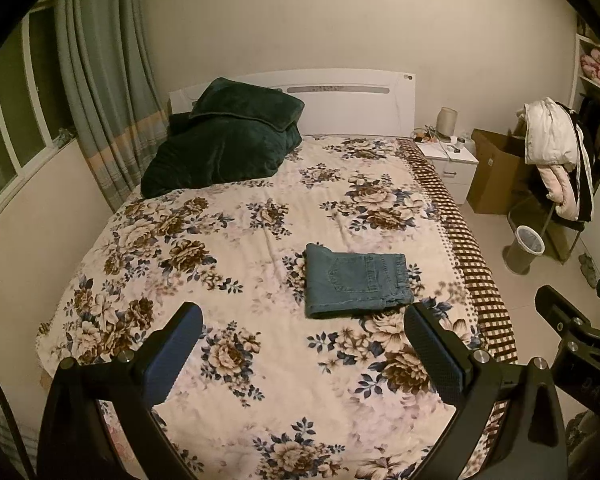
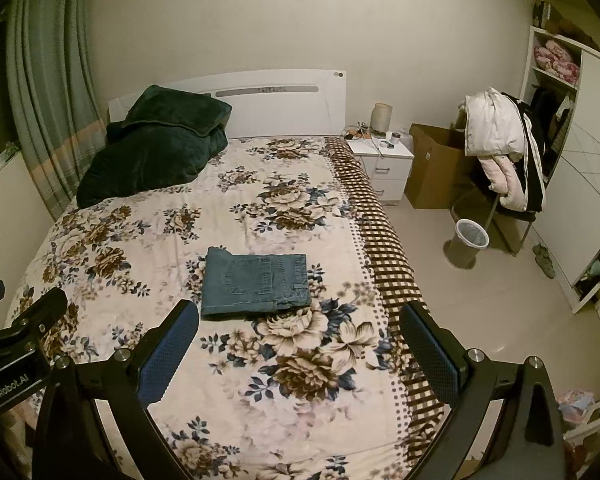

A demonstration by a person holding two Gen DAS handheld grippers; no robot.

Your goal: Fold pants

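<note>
A pair of blue jeans (image 1: 356,280) lies folded into a compact rectangle on the floral bedspread (image 1: 228,240), back pocket facing up. It also shows in the right wrist view (image 2: 256,282). My left gripper (image 1: 304,320) is open and empty, held above the bed just short of the jeans. My right gripper (image 2: 298,320) is open and empty, held above the bed's right edge, with the jeans beyond its left finger. Part of the right gripper shows at the right edge of the left wrist view (image 1: 572,328).
A dark green blanket and pillow (image 1: 224,140) lie at the bed's head on the left. A white nightstand (image 2: 384,160), cardboard box (image 2: 436,164), chair piled with clothes (image 2: 504,152) and wastebasket (image 2: 466,246) stand right of the bed. Curtains (image 1: 100,92) hang on the left.
</note>
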